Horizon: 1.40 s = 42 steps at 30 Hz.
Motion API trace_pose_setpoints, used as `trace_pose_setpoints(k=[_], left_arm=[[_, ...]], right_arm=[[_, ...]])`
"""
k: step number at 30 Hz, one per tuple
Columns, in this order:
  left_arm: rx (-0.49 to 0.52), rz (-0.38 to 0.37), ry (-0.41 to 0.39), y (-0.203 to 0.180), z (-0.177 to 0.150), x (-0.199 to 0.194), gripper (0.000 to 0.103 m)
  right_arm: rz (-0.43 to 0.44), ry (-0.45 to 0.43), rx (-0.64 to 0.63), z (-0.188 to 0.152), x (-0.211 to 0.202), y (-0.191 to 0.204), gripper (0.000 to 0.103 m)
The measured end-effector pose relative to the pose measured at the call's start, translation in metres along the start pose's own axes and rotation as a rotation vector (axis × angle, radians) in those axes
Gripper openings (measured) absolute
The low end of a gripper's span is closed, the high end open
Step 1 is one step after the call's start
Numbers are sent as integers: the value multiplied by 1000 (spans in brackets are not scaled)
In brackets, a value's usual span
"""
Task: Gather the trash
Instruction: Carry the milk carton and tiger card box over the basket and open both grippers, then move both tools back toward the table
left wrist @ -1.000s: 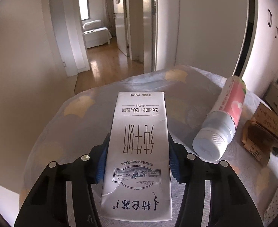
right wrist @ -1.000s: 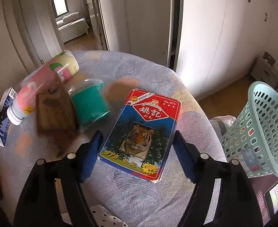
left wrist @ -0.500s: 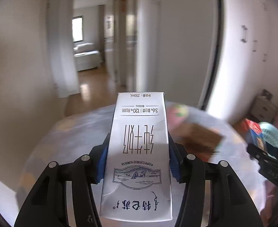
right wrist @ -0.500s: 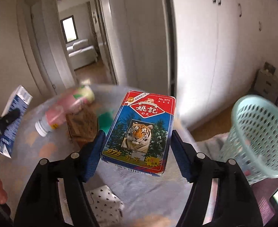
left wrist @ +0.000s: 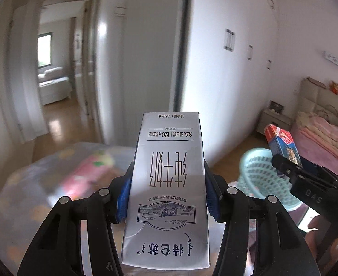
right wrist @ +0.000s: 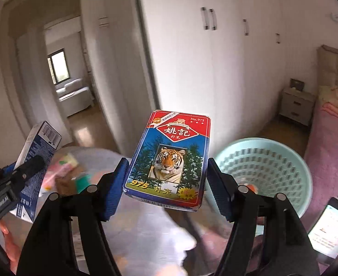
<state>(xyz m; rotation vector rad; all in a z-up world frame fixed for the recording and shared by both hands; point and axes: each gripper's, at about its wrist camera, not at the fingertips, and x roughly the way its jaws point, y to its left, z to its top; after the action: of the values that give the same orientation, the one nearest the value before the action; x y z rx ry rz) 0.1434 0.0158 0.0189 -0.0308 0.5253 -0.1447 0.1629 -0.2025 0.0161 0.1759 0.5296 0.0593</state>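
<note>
My left gripper [left wrist: 166,195] is shut on a white milk carton [left wrist: 167,184], held in the air above the round table [left wrist: 19,207]. My right gripper [right wrist: 166,184] is shut on a blue and red tiger card box [right wrist: 169,161], also lifted. The teal plastic basket [right wrist: 261,168] stands on the floor to the right of the box. In the left wrist view the card box [left wrist: 282,145] hovers just above and beside the basket [left wrist: 263,177]. In the right wrist view the milk carton [right wrist: 35,158] shows at the left.
On the table lie a pink bottle [left wrist: 83,177], a brown box [right wrist: 65,181] and a green item [right wrist: 82,181], all blurred. A bed with pink blankets [left wrist: 318,142] and a nightstand [right wrist: 297,105] stand at the right. A phone [right wrist: 330,225] lies at the lower right.
Both grippers have risen off the table and swung right with their loads. The basket has come nearer the middle of both views, and the table items have dropped lower and left.
</note>
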Motion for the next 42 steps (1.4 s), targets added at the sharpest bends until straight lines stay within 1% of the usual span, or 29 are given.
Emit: trace_pose_setpoints(k=[6, 11, 13, 16, 18, 21, 26, 29, 30, 32, 35, 40, 42], left_arm=[[60, -75, 54, -58, -14, 35, 51], [34, -167, 142, -100, -28, 68, 51], [39, -173, 175, -114, -31, 79, 51], [46, -210, 194, -132, -34, 88, 51], [59, -221, 200, -143, -35, 95, 51], [63, -244, 213, -154, -35, 108, 51], [31, -281, 252, -165, -38, 134, 51], [23, -295, 265, -170, -38, 149, 51], [21, -305, 268, -171, -39, 152, 52], [9, -341, 275, -170, -37, 156, 59], [8, -348, 277, -174, -38, 156, 59], [24, -349, 259, -176, -37, 144, 59], [25, -343, 253, -172, -38, 136, 60]], right_arm=[[-61, 14, 69, -1, 2, -51, 65], [-112, 38, 124, -6, 8, -87, 65], [-134, 47, 143, -9, 10, -100, 65], [-164, 75, 181, -16, 17, -120, 65], [-189, 101, 206, -22, 23, -133, 65], [-216, 135, 261, -29, 31, -151, 65], [-256, 190, 332, -37, 50, -177, 65], [-250, 209, 359, -40, 55, -189, 66], [-252, 213, 365, -41, 57, -192, 66], [-244, 228, 383, -41, 60, -196, 66], [-241, 233, 412, -42, 60, -202, 66], [-231, 217, 409, -41, 51, -203, 66], [-225, 209, 391, -39, 47, -196, 66]])
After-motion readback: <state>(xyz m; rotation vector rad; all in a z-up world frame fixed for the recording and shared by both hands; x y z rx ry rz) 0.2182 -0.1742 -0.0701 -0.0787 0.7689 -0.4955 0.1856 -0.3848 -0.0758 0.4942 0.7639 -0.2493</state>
